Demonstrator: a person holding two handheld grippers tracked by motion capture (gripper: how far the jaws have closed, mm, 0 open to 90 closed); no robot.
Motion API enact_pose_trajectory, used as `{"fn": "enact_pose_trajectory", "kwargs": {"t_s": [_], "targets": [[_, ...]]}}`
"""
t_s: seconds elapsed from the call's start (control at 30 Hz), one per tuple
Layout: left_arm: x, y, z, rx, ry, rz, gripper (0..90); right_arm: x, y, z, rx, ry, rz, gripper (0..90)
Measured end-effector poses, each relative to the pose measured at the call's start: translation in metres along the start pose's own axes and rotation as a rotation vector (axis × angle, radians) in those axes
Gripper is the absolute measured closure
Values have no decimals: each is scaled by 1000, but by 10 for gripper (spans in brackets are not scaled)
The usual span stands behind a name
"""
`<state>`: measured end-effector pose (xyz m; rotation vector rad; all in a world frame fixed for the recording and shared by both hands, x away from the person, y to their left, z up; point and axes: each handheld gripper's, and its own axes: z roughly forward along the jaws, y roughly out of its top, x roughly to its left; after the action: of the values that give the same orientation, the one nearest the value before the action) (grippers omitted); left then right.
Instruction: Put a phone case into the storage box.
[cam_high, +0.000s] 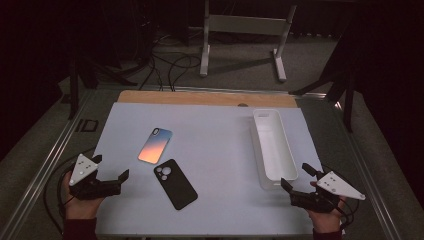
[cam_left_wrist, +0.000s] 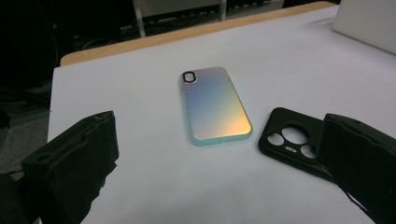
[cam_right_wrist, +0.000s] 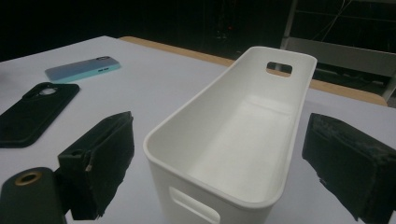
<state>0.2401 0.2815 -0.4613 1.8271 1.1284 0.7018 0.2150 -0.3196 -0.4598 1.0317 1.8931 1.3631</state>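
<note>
The left hand-held gripper (cam_high: 111, 168), jaws apart, sits nearest the shiny rainbow phone case (cam_high: 155, 145), which points away toward the bench's far edge.

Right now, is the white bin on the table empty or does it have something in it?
Empty. The white bin stands upright, and its bare floor shows in the right gripper view; both phone cases lie outside it on the table.

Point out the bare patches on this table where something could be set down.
Widest free patch: between the black case and the white bin. Also bare: the strip behind the iridescent case, toward the wooden edge. Crowded: where the two cases lie close together.
</note>
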Motion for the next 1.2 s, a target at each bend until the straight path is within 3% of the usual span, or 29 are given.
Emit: {"fn": "enact_pose_trajectory", "kwargs": {"t_s": [0.2, 0.63, 1.2], "targets": [[2, 6, 10, 22, -1, -12, 0, 0, 0, 0, -2, 1, 0, 88], [3, 25, 41, 102, 5, 3, 0, 2, 2, 1, 1, 5, -7, 88], [3, 31, 81, 217, 7, -2, 0, 3, 3, 1, -2, 4, -11, 88]]}}
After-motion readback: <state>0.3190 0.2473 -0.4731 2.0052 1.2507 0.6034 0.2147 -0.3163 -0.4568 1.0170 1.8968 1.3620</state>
